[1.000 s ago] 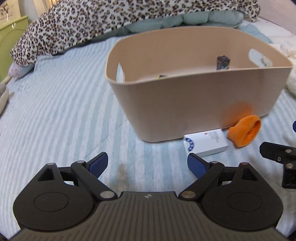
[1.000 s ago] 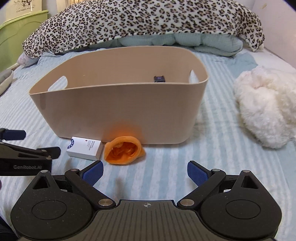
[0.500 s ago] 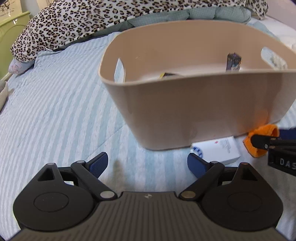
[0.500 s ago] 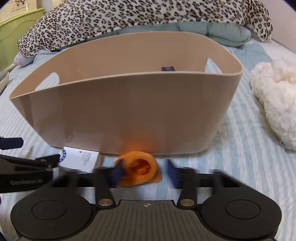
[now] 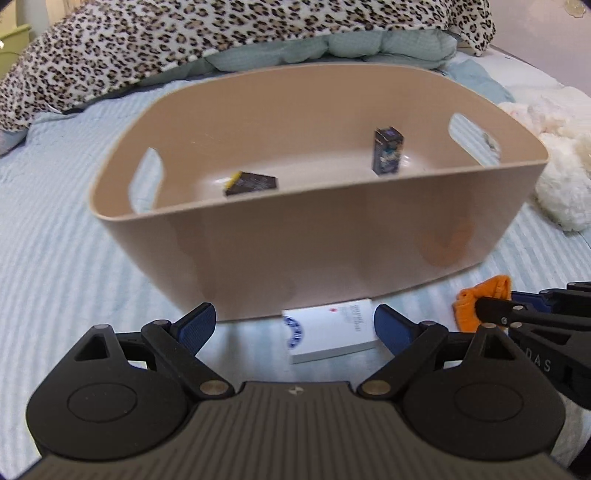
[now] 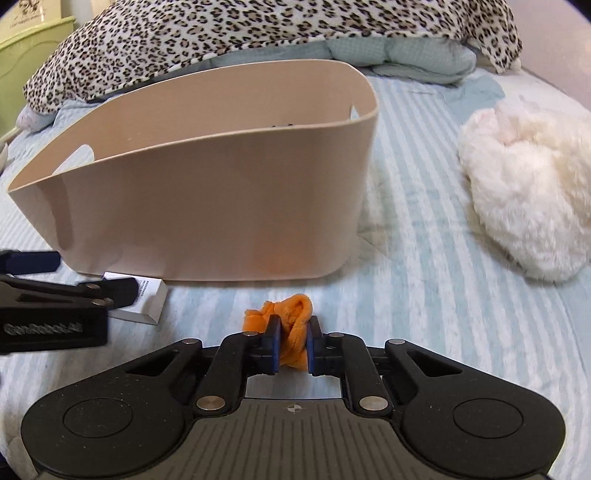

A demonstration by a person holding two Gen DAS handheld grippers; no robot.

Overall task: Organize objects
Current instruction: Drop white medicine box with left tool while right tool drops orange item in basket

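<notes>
The right gripper has its two blue pads pressed in on the orange cloth, which bunches up between them and pokes out ahead of the tips; from the left wrist camera the same orange cloth shows off to the right, with the right gripper's black fingers across it. Over on the other side, the left gripper is spread wide, nothing between its pads, and the white box lies flat on the striped bedsheet right in that gap, just ahead of the tips. Directly beyond the box stands the beige bin, its near wall close to the box's far edge. Inside the bin, ahead and slightly right of the left gripper, a small dark carton stands upright, and ahead and a little left a flat dark packet lies on the floor of the bin. From the right wrist camera the bin sits ahead and to the left, the white box pokes out at its base beside the left gripper, and a fluffy white plush rests well off to the right. A leopard-print blanket is heaped beyond the bin.
</notes>
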